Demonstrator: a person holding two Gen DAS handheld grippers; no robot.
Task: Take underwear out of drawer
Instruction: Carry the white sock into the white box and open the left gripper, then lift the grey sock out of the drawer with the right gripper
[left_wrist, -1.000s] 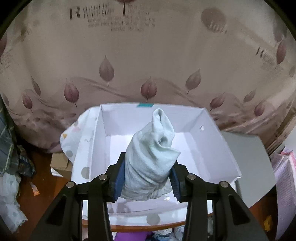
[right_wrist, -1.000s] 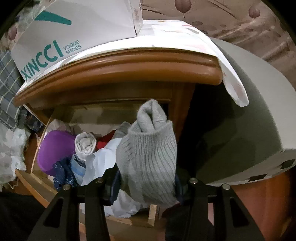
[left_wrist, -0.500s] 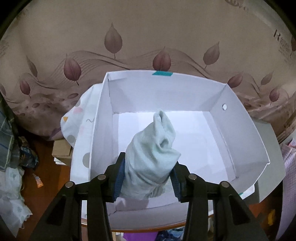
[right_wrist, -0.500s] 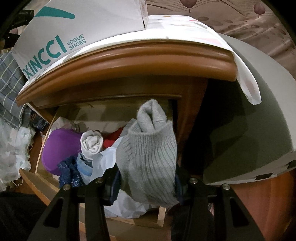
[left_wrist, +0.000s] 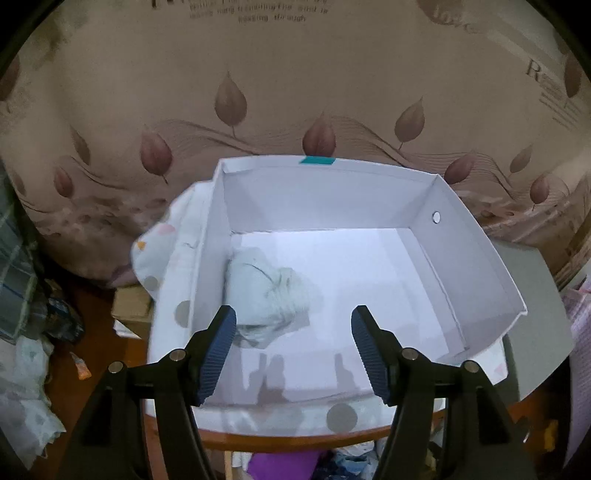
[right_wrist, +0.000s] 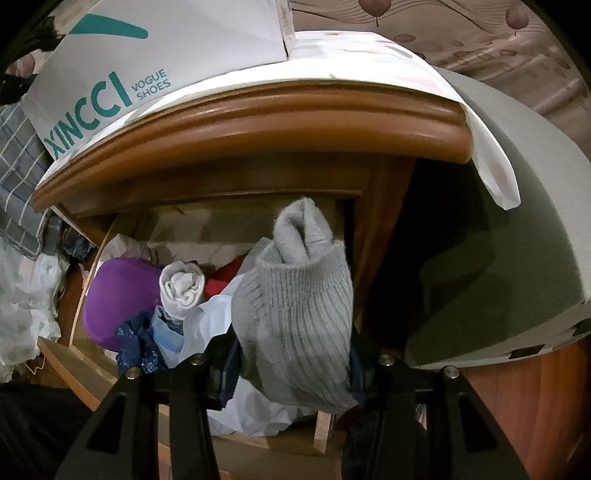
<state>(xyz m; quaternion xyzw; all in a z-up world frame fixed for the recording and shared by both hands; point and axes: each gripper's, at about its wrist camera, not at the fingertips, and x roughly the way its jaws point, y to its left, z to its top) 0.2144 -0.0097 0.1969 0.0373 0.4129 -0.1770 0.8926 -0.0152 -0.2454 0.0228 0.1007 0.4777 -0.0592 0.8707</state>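
1. Since a second ago: left gripper came down over the white shoe box, and the pale bundle it was carrying is out of its grip. Right side is unchanged.
2. Left jaws are opening now, nothing between them. The pale bundle lies on the box floor, against the left wall, just ahead of the left pad. Pads are clear of it.
3. Right gripper is clenched on a grey ribbed knit roll, which stands up out of the jaws, above the open drawer. It reads more like a sock than underwear; can't confirm either way.
4. Drawer holds a purple item, a rolled white piece, dark blue fabric, something red and a white sheet or bag. Which of these are underwear I can't tell.
5. Step, my read: drop-off of piece one is finishing; piece two is lifted but not delivered. Task is partway, since the drawer is far from cleared.
6. Next for left: finish opening, lift straight up so the pads don't drag the bundle, then head back to the drawer.
7. Next for right: carry the grey roll up past the wooden lip of the counter, over the box's near wall, and release it in the free right half.
8. Watch: the box sits on a spotted cloth draped over the counter; bumping a box wall could shift it.
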